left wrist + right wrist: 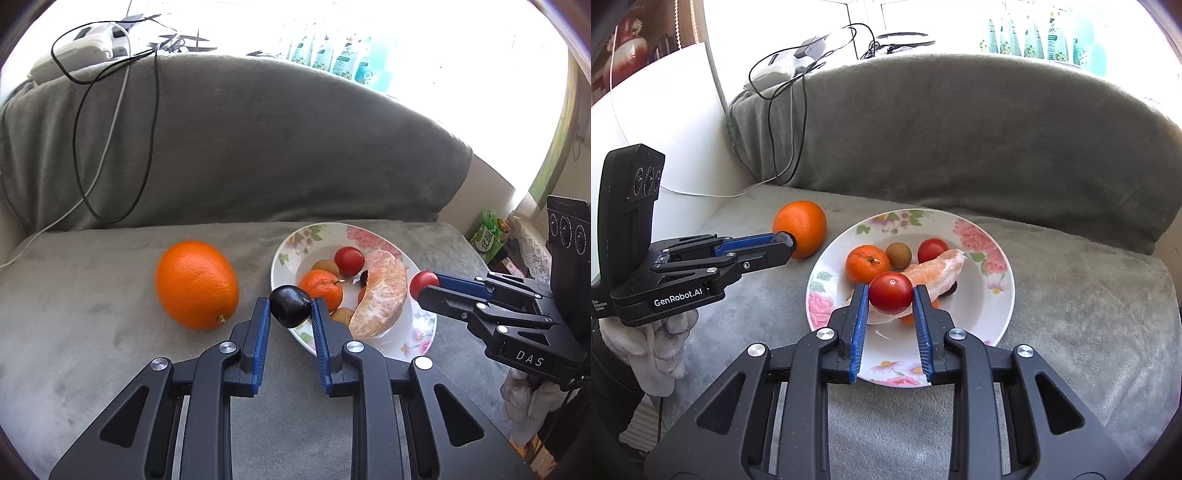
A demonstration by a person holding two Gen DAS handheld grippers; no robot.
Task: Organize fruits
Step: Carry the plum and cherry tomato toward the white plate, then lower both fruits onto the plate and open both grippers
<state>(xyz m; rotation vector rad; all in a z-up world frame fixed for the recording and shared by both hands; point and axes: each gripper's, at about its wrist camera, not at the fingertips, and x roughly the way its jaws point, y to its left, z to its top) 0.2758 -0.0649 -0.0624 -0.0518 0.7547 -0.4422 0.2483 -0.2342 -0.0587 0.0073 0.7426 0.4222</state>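
A floral white plate [421, 328] [993, 314] sits on the grey couch seat. It holds a peeled pomelo wedge [380, 295] [934, 273], a mandarin [320, 288] [866, 263], a red cherry tomato [349, 260] [932, 250] and brown longans [325, 266] [898, 254]. My left gripper [290, 308] [785, 242] is shut on a dark plum [290, 305] at the plate's left rim. My right gripper [891, 293] [424, 286] is shut on a red cherry tomato [891, 292] [424, 284] above the plate. A large orange [197, 284] [800, 228] lies on the seat left of the plate.
The grey couch backrest [258, 147] [960, 129] rises behind the plate. Black and white cables [110, 147] [790, 122] hang over its left part. Green packets [489, 236] stand beyond the seat's right end. A white wall [665, 110] is at the left.
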